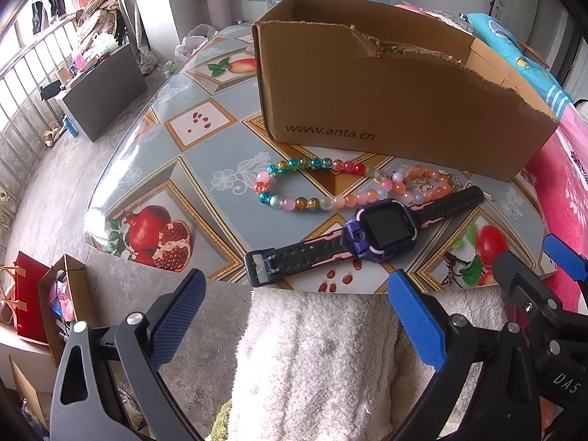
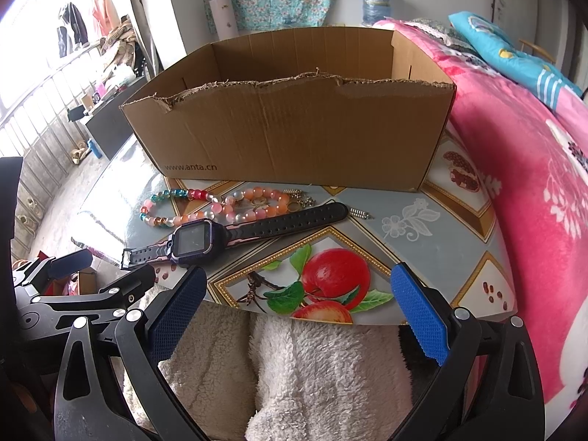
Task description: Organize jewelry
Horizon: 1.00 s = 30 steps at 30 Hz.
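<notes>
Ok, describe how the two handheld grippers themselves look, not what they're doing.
Both match: the left gripper and right gripper have black curved frames with silver rivets and two fingers faced with blue, diamond-textured pads. White "DAS" lettering marks the right one's body. No cables or sleeves show.

A round table [image 1: 176,191] [image 2: 459,228] with a glossy fruit-and-flower print carries everything. Farthest from the grippers stands an open cardboard box [image 1: 386,103] [image 2: 294,136] with torn rims. Just in front of it, nearer the grippers, lies a string of coloured beads [image 1: 330,183] [image 2: 220,202], and touching its near side a purple smartwatch [image 1: 378,228] [image 2: 205,237] lies flat with its strap stretched out. A small metal piece [image 2: 358,213] rests just beyond the strap's far tip
</notes>
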Available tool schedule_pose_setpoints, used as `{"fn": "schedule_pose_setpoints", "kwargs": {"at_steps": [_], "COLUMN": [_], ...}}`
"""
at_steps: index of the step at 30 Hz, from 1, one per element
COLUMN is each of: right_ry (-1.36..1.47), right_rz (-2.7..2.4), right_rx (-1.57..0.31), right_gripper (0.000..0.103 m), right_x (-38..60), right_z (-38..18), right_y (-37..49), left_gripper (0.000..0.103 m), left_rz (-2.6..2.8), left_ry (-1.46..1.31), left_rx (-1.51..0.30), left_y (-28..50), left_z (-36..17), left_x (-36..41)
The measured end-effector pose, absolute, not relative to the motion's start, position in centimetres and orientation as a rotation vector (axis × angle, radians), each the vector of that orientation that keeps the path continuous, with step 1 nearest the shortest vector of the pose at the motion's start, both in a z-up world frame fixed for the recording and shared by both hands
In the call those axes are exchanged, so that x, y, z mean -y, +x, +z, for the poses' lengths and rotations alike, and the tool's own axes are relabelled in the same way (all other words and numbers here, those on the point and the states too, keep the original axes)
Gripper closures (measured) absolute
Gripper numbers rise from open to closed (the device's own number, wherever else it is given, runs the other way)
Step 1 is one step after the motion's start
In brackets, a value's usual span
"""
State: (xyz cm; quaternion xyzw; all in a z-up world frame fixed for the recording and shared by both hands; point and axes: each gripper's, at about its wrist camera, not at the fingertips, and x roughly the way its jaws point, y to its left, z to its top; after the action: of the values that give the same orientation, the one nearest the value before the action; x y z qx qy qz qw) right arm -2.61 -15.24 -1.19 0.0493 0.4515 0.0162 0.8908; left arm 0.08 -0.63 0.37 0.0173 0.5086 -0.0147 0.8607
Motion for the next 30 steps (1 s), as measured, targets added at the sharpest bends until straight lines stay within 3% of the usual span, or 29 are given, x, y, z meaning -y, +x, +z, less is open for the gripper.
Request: {"fn": "schedule_pose_setpoints", "kwargs": {"at_steps": [30], "right_ry": [0.11], "right_rz": [0.027], "right_rx": [-0.925], "right_gripper": [0.007], "right_x": [15.7], "right_z": [-1.5], "right_y": [-2.7], "left_gripper": [0.006], "left_rz": [-0.033], "left_ry": [0.056], "left_rx": [-1.037], "left_y": [0.2], "left_z": [0.5], "left_x": [-0.3]}}
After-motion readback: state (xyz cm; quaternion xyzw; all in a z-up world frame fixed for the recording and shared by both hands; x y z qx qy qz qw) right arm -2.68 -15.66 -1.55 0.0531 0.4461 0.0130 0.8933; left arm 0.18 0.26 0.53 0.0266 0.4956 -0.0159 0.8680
